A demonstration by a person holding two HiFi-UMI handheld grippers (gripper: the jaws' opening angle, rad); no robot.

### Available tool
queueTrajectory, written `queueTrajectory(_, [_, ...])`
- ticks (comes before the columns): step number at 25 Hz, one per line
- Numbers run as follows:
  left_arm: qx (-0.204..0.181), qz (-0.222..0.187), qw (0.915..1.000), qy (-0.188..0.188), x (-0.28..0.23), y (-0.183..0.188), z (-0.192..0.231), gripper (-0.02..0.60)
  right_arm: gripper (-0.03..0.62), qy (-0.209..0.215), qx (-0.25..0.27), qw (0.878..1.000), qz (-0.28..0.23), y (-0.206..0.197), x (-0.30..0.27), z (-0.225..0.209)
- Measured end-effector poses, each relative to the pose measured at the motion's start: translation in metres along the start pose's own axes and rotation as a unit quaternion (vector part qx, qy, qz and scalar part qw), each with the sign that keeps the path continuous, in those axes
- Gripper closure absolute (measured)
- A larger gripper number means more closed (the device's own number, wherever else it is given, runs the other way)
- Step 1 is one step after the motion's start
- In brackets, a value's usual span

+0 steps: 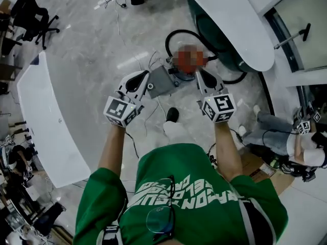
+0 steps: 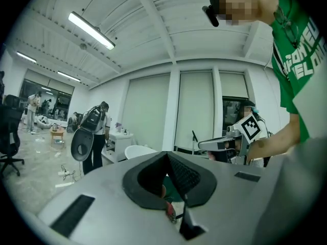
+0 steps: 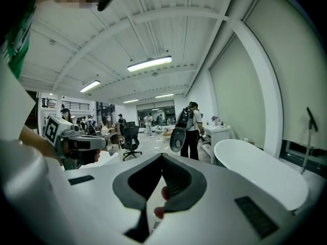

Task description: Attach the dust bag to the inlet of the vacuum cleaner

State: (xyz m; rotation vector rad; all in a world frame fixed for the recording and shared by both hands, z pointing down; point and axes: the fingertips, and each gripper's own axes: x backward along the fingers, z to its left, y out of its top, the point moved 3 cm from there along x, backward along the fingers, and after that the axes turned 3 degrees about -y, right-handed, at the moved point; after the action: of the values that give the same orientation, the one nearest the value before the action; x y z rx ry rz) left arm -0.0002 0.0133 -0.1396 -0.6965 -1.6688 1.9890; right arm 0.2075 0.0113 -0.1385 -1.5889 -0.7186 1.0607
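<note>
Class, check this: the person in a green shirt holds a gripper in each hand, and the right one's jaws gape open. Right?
No. The right gripper is shut, jaws together on nothing, as the right gripper view shows. The rest stands.

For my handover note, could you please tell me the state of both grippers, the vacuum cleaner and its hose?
Left white two-jaw gripper: shut, empty.
Right white two-jaw gripper: shut, empty.
Red and grey vacuum cleaner: on the floor; open or closed, cannot tell.
Black hose: looped on the floor.
</note>
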Motion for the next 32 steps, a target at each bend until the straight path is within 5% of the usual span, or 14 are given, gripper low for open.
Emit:
queueTrajectory(11, [0.026,-0.004,0.9983,0.051,0.023,-0.027,0.057,0.580,0.586,0.049,0.010,0.999,0.015,-0.016,-0.076,0.031])
queueTrajectory(18, [0.038,-0.005,0.9986,0.037,0.032,-0.043,0.079,0.580,0.586,0.050,0.002,0.998,0.026,-0.035,-0.099,0.054])
queueTrajectory(32, [0.086,0.016,0.9952,0.045,0.014,-0.180,0.161,0.580,0.586,0.082,0.013,0.995,0.055,-0.157,-0.189,0.067])
